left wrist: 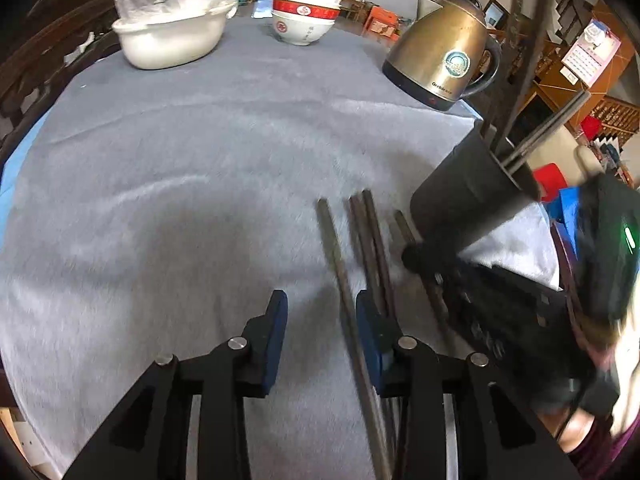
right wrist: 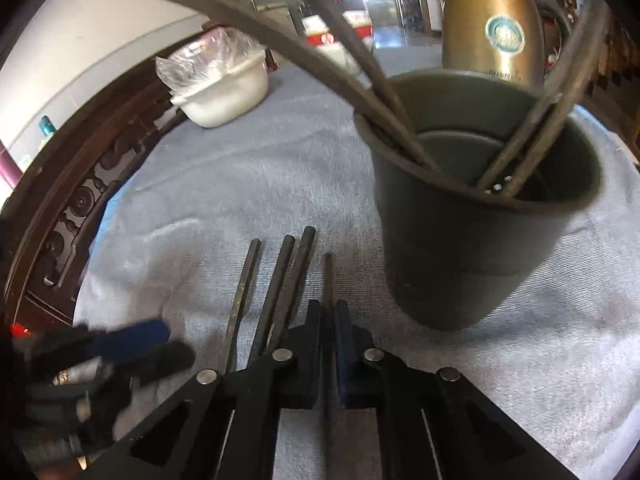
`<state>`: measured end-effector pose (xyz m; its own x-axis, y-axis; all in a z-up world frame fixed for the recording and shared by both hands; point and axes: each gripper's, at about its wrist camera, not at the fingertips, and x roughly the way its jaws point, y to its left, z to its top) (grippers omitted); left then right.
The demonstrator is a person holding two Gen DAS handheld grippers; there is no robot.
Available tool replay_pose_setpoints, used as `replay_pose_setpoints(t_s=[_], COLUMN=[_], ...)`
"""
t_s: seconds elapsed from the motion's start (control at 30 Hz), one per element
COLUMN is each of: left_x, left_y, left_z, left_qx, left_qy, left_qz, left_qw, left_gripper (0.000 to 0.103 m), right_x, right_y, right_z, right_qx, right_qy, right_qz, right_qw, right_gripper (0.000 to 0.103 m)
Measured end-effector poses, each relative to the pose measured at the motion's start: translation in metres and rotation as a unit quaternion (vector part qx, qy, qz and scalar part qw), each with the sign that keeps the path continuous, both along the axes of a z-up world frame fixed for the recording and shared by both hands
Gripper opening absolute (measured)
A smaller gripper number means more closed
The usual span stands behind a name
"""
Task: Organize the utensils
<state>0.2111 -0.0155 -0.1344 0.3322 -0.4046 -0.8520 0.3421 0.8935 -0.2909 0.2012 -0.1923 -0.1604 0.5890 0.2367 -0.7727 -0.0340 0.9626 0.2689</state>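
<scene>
Right gripper (right wrist: 328, 312) is pinched on one chopstick (right wrist: 328, 276); three more lie on the cloth (right wrist: 200, 184) at its ten o'clock. Left gripper (left wrist: 322, 312) gapes, empty. Holder (right wrist: 472, 216) sits at one o'clock. Sticks look light, stiff, slick; grip mid-shaft.

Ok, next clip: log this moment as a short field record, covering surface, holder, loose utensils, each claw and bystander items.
surface: grey cloth over the table
holder: dark cup, upright, four chopsticks inside leaning on its rim
loose utensils: four dark chopsticks lying side by side on the cloth, left of the cup
right claw: nearly shut around the rightmost chopstick
left claw: open, one chopstick lying between its fingers
bystander items: gold kettle, stacked bowls, white pot covered in plastic
</scene>
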Motion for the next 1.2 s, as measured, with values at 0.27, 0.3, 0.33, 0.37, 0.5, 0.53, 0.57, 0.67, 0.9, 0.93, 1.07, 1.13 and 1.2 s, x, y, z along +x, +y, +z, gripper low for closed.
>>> replay_pose_setpoints(t_s=[0.27,0.3,0.33,0.37,0.5,0.53,0.57,0.67,0.9,0.93,1.07,1.13,1.2], left_x=[0.034,0.037,0.041,0.043,0.052,0.054,0.055,0.060,0.048,0.044,0.027,0.016,0.007], left_y=[-0.016,-0.019,-0.023,-0.025,-0.036,-0.038,-0.038,-0.040,-0.024,-0.022,-0.013,-0.011,-0.006], left_z=[-0.012,-0.014,-0.016,-0.017,-0.018,-0.018,-0.019,-0.022,-0.006,0.001,0.035,0.054,0.073], left_qx=[0.004,0.006,0.006,0.007,0.013,0.012,0.012,0.018,0.000,-0.005,-0.017,-0.014,-0.021], left_qy=[0.031,0.036,0.039,0.041,0.042,0.044,0.044,0.046,0.017,0.008,-0.033,-0.062,-0.084], left_qz=[0.000,-0.001,-0.001,-0.001,0.003,0.003,0.004,0.009,0.034,0.037,0.041,0.042,0.041], left_qw=[0.9995,0.9993,0.9992,0.9991,0.9990,0.9989,0.9989,0.9987,0.9993,0.9993,0.9985,0.9971,0.9954], left_gripper=[0.036,0.036,0.036,0.036,0.035,0.033,0.030,0.010,0.008,0.008,0.007,0.007,0.007], right_x=[-0.024,-0.027,-0.029,-0.032,-0.038,-0.040,-0.043,-0.045,-0.062,-0.066,-0.082,-0.089,-0.097], right_y=[-0.017,-0.020,-0.022,-0.023,-0.026,-0.027,-0.029,-0.027,-0.034,-0.036,-0.045,-0.047,-0.050], right_z=[0.016,0.019,0.020,0.022,0.029,0.031,0.033,0.039,0.060,0.066,0.092,0.106,0.117], right_qx=[0.032,0.036,0.039,0.042,0.052,0.054,0.056,0.061,0.065,0.068,0.081,0.086,0.089], right_qy=[-0.034,-0.037,-0.040,-0.042,-0.051,-0.054,-0.056,-0.066,-0.097,-0.108,-0.153,-0.178,-0.200], right_qz=[0.006,0.006,0.005,0.004,0.006,0.006,0.007,0.007,0.007,0.005,0.002,0.002,0.000], right_qw=[0.999,0.999,0.998,0.998,0.997,0.997,0.997,0.996,0.993,0.992,0.985,0.980,0.976], right_gripper=[0.007,0.007,0.007,0.007,0.007,0.007,0.007,0.007,0.007,0.007,0.007,0.007,0.007])
